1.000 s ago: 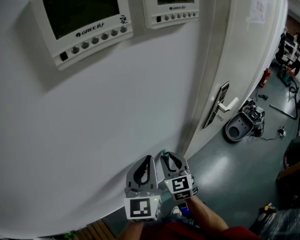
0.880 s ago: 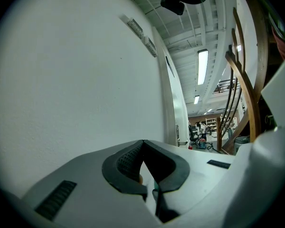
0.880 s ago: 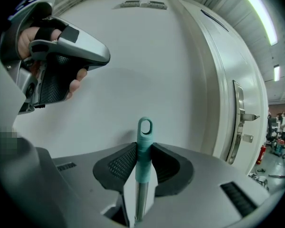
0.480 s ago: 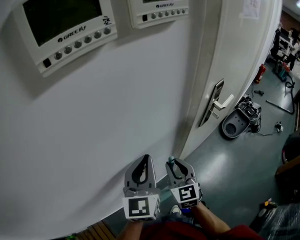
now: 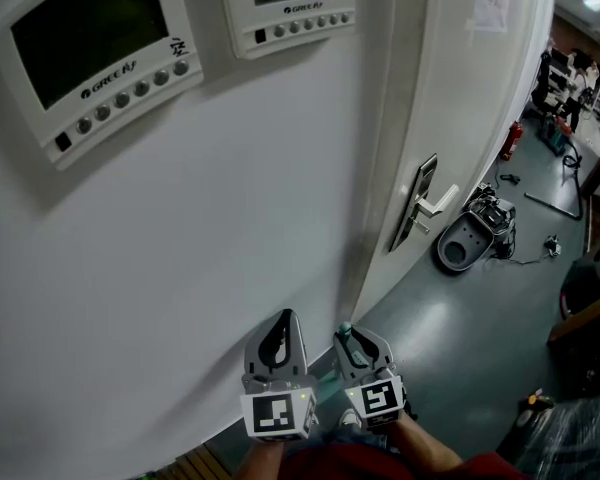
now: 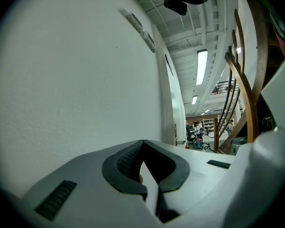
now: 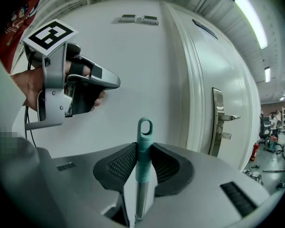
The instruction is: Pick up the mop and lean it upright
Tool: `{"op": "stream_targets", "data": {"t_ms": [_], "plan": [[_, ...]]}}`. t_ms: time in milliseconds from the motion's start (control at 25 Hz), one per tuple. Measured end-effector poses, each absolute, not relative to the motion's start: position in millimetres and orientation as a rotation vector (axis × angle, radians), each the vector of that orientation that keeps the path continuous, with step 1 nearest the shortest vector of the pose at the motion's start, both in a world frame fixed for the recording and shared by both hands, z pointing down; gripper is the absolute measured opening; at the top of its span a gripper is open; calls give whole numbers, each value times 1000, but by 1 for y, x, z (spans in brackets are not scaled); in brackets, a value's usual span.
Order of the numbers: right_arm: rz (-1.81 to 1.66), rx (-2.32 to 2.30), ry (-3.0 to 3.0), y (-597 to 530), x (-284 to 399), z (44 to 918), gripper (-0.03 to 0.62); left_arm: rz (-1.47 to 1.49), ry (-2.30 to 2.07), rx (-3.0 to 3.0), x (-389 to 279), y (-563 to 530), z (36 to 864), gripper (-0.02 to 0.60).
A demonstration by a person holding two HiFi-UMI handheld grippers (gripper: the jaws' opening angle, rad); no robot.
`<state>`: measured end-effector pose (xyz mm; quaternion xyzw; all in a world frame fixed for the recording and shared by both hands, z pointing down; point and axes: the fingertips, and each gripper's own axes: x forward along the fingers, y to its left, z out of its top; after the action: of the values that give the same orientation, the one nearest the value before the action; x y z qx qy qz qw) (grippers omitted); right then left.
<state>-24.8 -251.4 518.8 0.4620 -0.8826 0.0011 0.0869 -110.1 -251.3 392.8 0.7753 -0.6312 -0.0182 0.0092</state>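
We get soft light from long white ceiling tube lamps [image 6: 201,67]. Gripper views curve, darkening at edges.

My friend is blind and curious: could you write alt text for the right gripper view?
The right hand-held gripper is clamped on the teal, looped top of a mop handle, before a white wall. A hand holds the left hand-held gripper at upper left; a white door with a lever is at right.

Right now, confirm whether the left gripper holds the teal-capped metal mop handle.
No: the right gripper clamps the mop handle; the left gripper is shut and empty.
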Motion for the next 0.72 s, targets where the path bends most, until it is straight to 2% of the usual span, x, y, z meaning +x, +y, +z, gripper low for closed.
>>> {"op": "stream_targets", "data": {"t_ms": [320,720], "plan": [[8,1433,-2640,-245,-9,504,107,-34,-1971,2430,-106,-254,395,14],[-85,1535,-2759,-236,5,421,105,-89,-1973,2460,-99,-250,380,14]]}}
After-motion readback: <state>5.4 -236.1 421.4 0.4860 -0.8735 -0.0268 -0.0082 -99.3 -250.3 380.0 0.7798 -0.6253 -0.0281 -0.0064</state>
